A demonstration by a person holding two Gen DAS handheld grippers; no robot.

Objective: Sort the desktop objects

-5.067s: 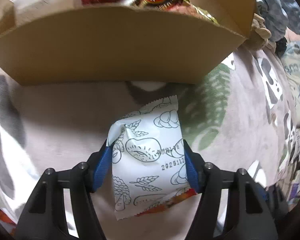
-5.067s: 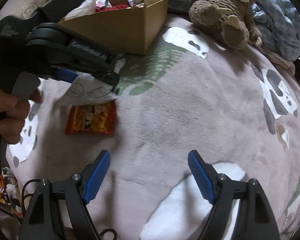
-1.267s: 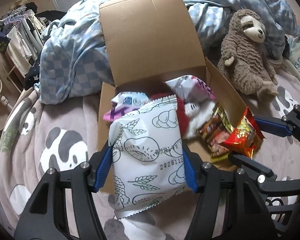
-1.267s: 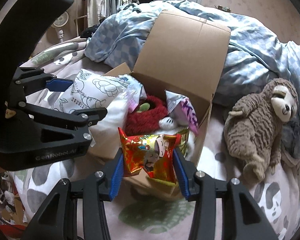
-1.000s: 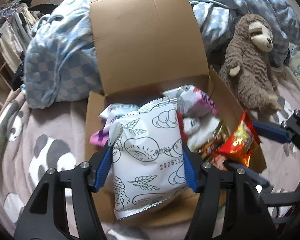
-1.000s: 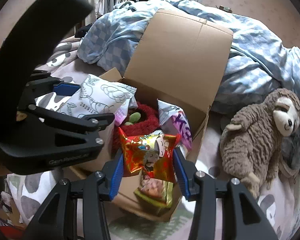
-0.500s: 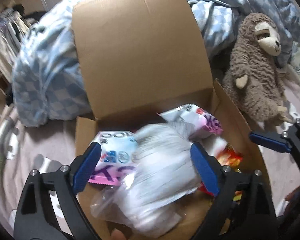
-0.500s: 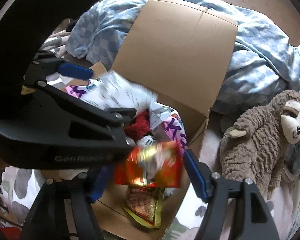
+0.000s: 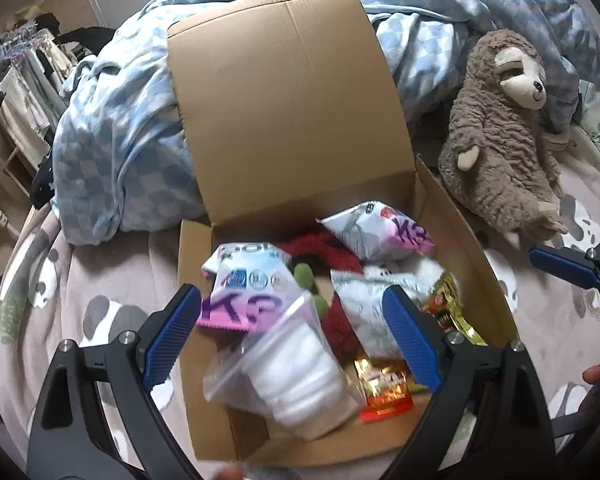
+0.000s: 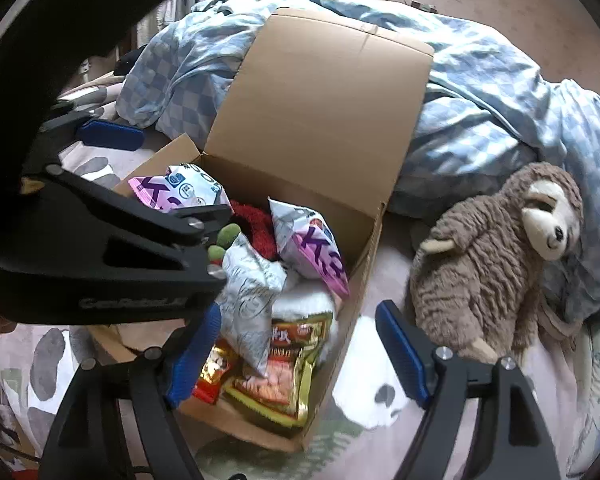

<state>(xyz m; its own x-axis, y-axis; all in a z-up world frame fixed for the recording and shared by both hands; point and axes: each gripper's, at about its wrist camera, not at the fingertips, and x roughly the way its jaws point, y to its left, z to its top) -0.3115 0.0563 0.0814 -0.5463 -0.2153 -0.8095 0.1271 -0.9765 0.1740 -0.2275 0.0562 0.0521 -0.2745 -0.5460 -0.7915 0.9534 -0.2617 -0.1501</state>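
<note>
An open cardboard box (image 9: pixel 472 240) (image 10: pixel 364 264) sits on the bed, its lid flap standing up behind. The white snack packet with line drawings (image 9: pixel 374 304) (image 10: pixel 252 300) lies inside it among other packets. The red and gold snack packet (image 9: pixel 384 388) (image 10: pixel 214 372) lies at the box's near end. My left gripper (image 9: pixel 296 340) is open and empty above the box. My right gripper (image 10: pixel 300 352) is open and empty over the box's near right corner. A clear bag of white stuff (image 9: pixel 300 372) lies in the box under the left gripper.
Two pink and white packets (image 9: pixel 244 296) (image 9: pixel 380 228), a red plush item (image 10: pixel 256 224) and a gold and red packet (image 10: pixel 284 368) also fill the box. A brown sloth plush (image 9: pixel 504 136) (image 10: pixel 496 264) lies right of the box. A blue checked duvet (image 9: pixel 116 128) is heaped behind.
Both grippers opened over the box. The white packet dropped from the left gripper and the red packet from the right; both now lie in the box.
</note>
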